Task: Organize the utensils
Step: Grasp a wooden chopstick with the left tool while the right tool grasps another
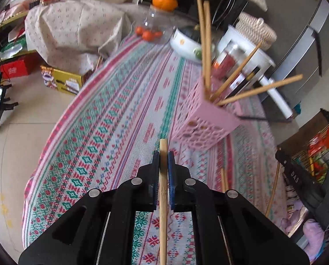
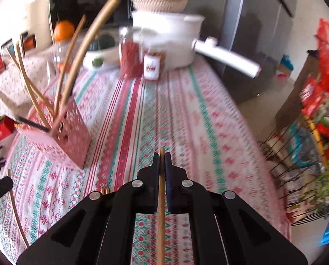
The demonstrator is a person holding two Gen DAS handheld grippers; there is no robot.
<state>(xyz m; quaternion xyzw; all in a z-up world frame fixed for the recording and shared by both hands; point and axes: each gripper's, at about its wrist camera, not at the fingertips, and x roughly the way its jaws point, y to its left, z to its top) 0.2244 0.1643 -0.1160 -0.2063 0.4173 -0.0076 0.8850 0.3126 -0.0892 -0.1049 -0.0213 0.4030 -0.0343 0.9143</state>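
Chopsticks of pale wood already lean in the pink perforated plastic holder [image 1: 199,121] on the striped woven tablecloth [image 1: 120,110]; I hold another in each clamped tool, left gripper [image 1: 163,159] and right gripper [image 2: 162,161], so I judge the job mostly done. Only the right wrist view shows two loose chopstick ends [image 2: 105,190] at my gripper's left shoulder, while the left alone shows a brown cardboard box [image 1: 63,80] on the floor.

Left gripper [image 1: 163,157], right gripper [image 2: 162,158]: black angular linkage arms, silver round pivot pins, dark blue ribbed finger pads.

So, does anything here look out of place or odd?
Yes. One black chopstick lies flat across the rim of the pink holder and sticks out sideways, while the wooden chopsticks stand inside.
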